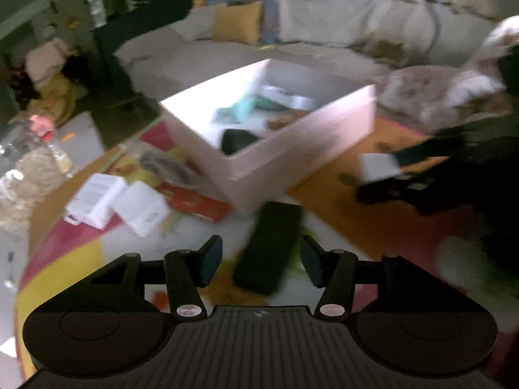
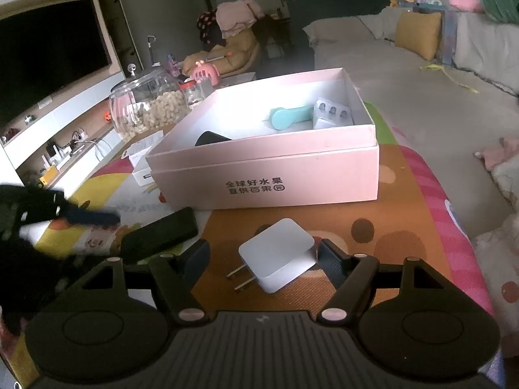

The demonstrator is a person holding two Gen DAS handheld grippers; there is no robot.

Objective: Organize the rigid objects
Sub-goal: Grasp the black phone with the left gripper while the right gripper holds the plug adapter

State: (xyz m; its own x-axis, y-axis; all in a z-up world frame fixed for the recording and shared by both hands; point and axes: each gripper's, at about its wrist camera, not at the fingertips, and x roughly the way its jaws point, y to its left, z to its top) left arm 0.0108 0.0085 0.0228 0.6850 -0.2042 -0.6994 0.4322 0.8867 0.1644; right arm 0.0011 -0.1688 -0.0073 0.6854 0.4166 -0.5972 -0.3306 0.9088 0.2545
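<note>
A pink open box (image 2: 292,171) sits on the colourful mat; it also shows in the left wrist view (image 1: 292,142). Inside lie a teal tool (image 2: 288,117), a clear blister pack (image 2: 332,113) and a black object (image 2: 211,138). A white plug charger (image 2: 275,254) lies on the mat between the fingers of my open right gripper (image 2: 262,262); contact is not visible. A flat black case (image 1: 269,246) lies between the fingers of my open left gripper (image 1: 261,256), apart from both. It also shows in the right wrist view (image 2: 159,238).
White boxes (image 1: 116,204) and an orange packet (image 1: 198,202) lie left of the pink box. A glass jar of snacks (image 2: 149,107) stands behind it. A sofa (image 2: 421,97) runs along the right. The left gripper (image 2: 65,210) shows at the right wrist view's left edge.
</note>
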